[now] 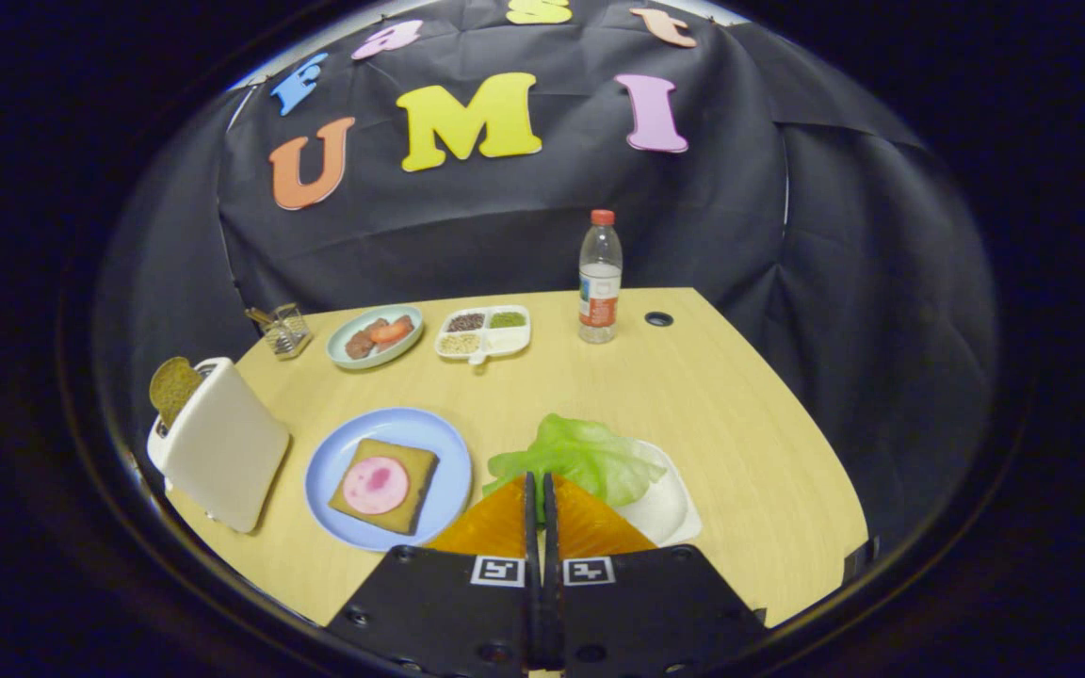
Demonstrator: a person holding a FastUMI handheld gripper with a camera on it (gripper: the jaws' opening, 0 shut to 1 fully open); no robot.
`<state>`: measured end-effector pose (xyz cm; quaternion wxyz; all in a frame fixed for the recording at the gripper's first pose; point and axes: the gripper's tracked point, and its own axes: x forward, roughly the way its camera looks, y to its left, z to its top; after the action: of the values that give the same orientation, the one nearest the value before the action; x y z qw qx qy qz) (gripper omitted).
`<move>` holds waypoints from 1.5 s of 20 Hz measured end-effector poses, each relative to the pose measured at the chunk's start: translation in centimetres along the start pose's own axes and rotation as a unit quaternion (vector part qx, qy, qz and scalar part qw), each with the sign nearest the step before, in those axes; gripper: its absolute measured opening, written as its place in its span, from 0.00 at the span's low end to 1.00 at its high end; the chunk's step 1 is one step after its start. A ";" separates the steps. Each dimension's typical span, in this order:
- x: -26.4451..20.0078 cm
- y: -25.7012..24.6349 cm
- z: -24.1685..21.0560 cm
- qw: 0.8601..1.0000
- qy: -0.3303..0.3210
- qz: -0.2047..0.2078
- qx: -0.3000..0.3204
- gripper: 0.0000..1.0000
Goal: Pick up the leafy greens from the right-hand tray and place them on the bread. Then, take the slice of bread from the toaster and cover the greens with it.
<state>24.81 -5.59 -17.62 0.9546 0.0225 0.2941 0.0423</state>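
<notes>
Lighting: even, bright overhead on the pale wooden surface [693, 395]; short soft shadows beside the white boxy toaster [222, 443]. Focus: sharp centrally. Distortion: strong fisheye bowing at the surface's edges. Surrounding black cloth dim. Glare: slight.

Handheld two-finger gripper [540, 490]: translucent orange wedge-shaped fingers [495, 523], black angular mounting plates behind them, one square black-and-white marker on each plate, dark round screws along the plates.

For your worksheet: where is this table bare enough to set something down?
Bare wood lies between the bottle and the white tray, and right of both. Crowded: toaster, blue plate. The gripper is shut on the greens.
</notes>
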 end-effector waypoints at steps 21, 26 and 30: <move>6.5 15.8 -5.5 0.997 0.034 0.061 -0.029 0.00; 6.4 15.2 -6.5 0.997 0.042 0.056 -0.026 0.13; 5.2 14.3 -5.6 0.999 0.028 0.036 -0.007 0.40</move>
<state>24.97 9.20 -24.18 0.9439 0.0250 0.3196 0.0794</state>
